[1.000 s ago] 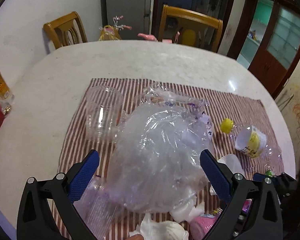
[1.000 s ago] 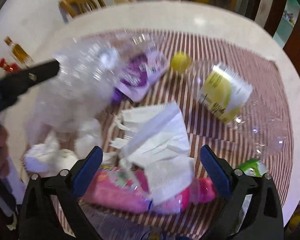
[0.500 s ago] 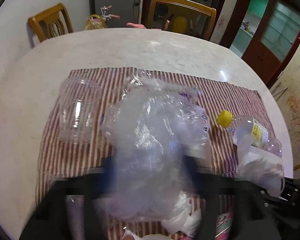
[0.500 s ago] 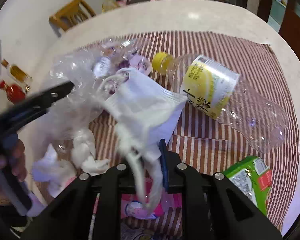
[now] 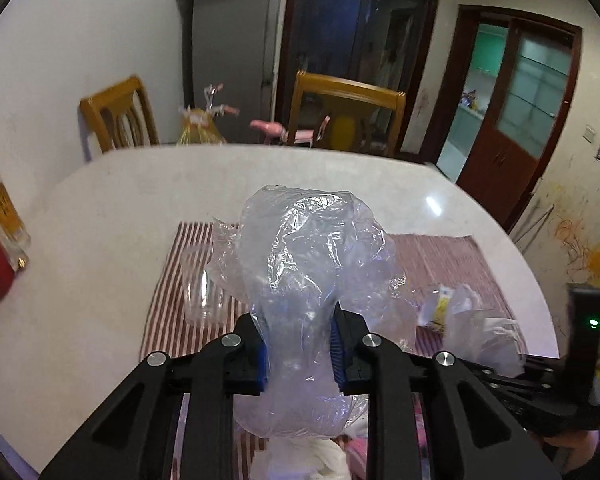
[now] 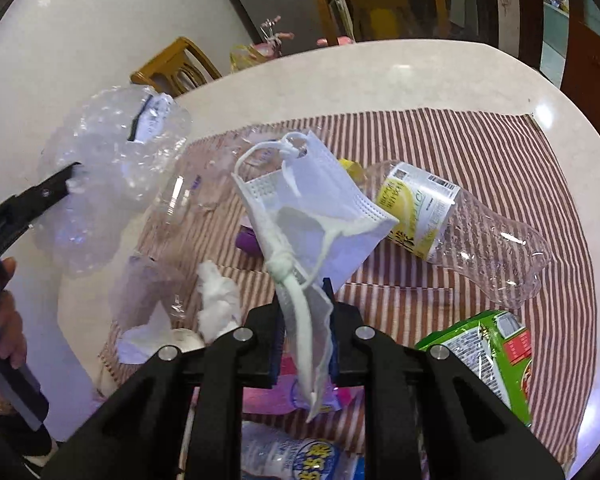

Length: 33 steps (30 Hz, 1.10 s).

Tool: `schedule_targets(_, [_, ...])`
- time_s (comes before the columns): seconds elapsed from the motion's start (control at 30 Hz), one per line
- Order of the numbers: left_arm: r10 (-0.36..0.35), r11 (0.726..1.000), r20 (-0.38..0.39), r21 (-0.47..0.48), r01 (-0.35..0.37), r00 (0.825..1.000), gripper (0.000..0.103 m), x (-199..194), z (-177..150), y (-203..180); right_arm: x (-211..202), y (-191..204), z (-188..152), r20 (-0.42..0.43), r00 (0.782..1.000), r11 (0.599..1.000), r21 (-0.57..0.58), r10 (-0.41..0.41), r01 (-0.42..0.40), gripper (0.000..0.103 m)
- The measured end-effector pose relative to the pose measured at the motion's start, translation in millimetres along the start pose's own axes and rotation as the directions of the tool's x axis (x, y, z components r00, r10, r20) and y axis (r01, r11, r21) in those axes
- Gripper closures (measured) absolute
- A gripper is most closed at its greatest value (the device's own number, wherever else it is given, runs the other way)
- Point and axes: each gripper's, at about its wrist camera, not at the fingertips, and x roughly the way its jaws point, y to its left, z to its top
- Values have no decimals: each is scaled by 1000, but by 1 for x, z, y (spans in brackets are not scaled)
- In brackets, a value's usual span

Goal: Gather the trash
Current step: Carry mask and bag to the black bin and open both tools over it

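With the left gripper [image 5: 299, 346] clamped on the clear plastic bag [image 5: 304, 264] and the right gripper [image 6: 305, 350] pinching the face mask [image 6: 316, 216], either limp piece could slip free.

A crumpled clear plastic bag [image 5: 300, 280] fills the centre of the left wrist view, hiding the striped mat [image 5: 168, 292] behind it. At 6 o'clock, white tissue [image 5: 300, 460] is cut off by the edge. In the right wrist view, a labelled bottle [image 6: 292, 456] at 6 o'clock sits half behind the tongs; its print is unreadable.
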Motion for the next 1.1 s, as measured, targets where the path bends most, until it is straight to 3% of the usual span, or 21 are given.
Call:
schedule_targets(0.13, [-41, 998, 32, 52, 39, 999, 80, -24, 3, -32, -29, -10, 0, 84, 996, 999, 27, 38, -40, 88])
schedule_targets(0.23, [-107, 988, 42, 120, 102, 993, 80, -36, 3, -71, -74, -39, -9, 175, 983, 995, 84, 47, -62, 88])
schedule_targets(0.33, [-207, 958, 47, 214, 193, 977, 80, -46, 0, -126, -129, -83, -32, 266, 964, 985, 172, -30, -17, 88])
schedule_targets(0.43, [-310, 911, 29, 294, 288, 950, 80, -49, -9, -184, -191, -138, -72, 327, 925, 948, 304, -196, 93, 88])
schedule_targets(0.5, [-383, 865, 0, 351, 359, 924, 80, -50, -19, -229, -230, -183, -112, 312, 881, 884, 420, -355, 207, 88])
schedule_targets(0.57, [-448, 818, -36, 387, 426, 894, 80, -53, -32, -267, -257, -230, -160, 238, 836, 780, 547, -493, 304, 88])
schedule_targets(0.63, [-501, 770, -91, 408, 491, 861, 80, -51, -43, -300, -273, -271, -208, 131, 790, 654, 650, -599, 388, 88])
schedule_targets(0.7, [-548, 719, -153, 416, 557, 822, 80, -51, -56, -335, -277, -302, -249, 37, 768, 551, 718, -640, 424, 88])
schedule_targets(0.77, [-567, 681, -189, 439, 586, 802, 80, -51, -71, -363, -276, -333, -290, -40, 763, 461, 776, -645, 430, 88])
schedule_targets(0.83, [-580, 637, -240, 462, 617, 778, 80, -51, -88, -391, -269, -359, -323, -93, 769, 399, 812, -632, 426, 88])
schedule_targets(0.97, [-596, 564, -318, 489, 666, 738, 80, -49, -120, -434, -251, -382, -347, -106, 797, 368, 845, -595, 388, 86])
schedule_targets(1.0, [-595, 548, -337, 494, 675, 729, 80, -49, -127, -444, -248, -382, -354, -110, 799, 360, 851, -591, 383, 83])
schedule_targets(1.03, [-588, 529, -365, 501, 684, 722, 80, -49, -136, -457, -246, -385, -358, -117, 801, 353, 854, -587, 383, 57])
schedule_targets(1.1, [-576, 496, -400, 522, 694, 713, 80, -53, -152, -478, -238, -399, -364, -157, 803, 323, 858, -575, 399, 20])
